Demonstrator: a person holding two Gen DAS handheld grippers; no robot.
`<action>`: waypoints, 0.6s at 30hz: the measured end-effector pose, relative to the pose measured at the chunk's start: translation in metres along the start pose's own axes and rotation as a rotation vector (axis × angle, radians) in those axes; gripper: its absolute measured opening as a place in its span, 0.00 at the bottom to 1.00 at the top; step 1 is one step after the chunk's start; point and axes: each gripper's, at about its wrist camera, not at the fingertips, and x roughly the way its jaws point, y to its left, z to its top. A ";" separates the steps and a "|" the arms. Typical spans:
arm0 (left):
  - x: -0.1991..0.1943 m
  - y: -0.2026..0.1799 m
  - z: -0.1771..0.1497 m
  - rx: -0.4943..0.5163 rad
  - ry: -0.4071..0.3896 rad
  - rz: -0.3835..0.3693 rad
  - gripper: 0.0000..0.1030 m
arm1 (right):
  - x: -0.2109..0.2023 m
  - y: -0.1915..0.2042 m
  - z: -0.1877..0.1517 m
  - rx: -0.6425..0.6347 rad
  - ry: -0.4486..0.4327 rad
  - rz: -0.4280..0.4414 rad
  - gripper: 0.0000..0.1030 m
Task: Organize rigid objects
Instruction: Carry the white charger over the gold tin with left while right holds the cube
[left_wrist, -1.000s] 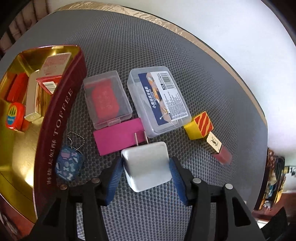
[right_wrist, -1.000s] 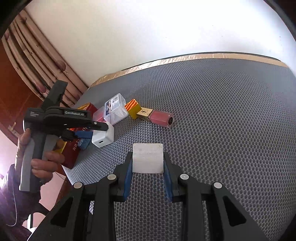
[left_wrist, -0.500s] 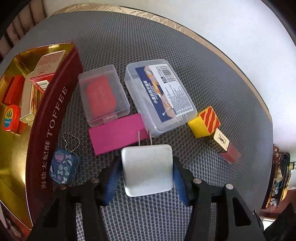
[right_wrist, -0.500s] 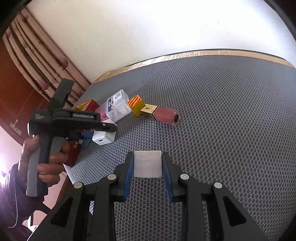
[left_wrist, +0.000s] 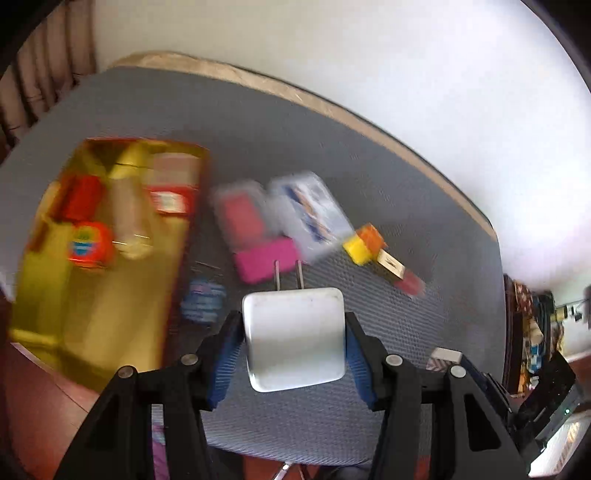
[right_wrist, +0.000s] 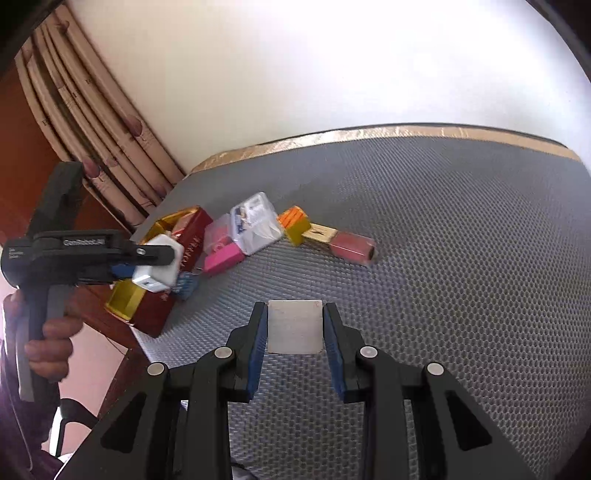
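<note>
My left gripper (left_wrist: 293, 339) is shut on a white plug charger (left_wrist: 295, 338), its two prongs pointing forward, lifted above the grey mat. From the right wrist view the charger (right_wrist: 159, 264) hangs in the left gripper (right_wrist: 147, 258) over the near end of the red and gold tin (right_wrist: 184, 254). The tin (left_wrist: 92, 314) holds several small boxes. My right gripper (right_wrist: 294, 330) is shut on a flat pale grey block (right_wrist: 293, 326) above the mat. On the mat lie a pink block (left_wrist: 264, 258), two clear plastic cases (left_wrist: 310, 214), a yellow-orange cube (left_wrist: 364, 243) and a pink tube (left_wrist: 408, 284).
A blue patterned keychain (left_wrist: 203, 302) lies beside the tin's wall. The grey honeycomb mat (right_wrist: 461, 258) has a tan taped far edge against a white wall. Curtains (right_wrist: 92, 110) hang at the left. A person's hand (right_wrist: 48, 339) grips the left gripper's handle.
The left gripper has lifted the white charger off the mat and carried it toward the tin; its view is now blurred and further from the objects. The right gripper has shifted only slightly.
</note>
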 end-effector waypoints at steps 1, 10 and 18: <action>-0.005 0.013 0.003 -0.004 -0.013 0.011 0.53 | -0.001 0.005 0.001 -0.005 -0.005 0.003 0.28; -0.026 0.145 0.011 -0.140 -0.033 0.170 0.53 | 0.002 0.041 0.006 -0.037 -0.003 0.053 0.28; -0.006 0.183 0.008 -0.133 -0.034 0.216 0.53 | 0.007 0.068 0.009 -0.074 0.022 0.057 0.28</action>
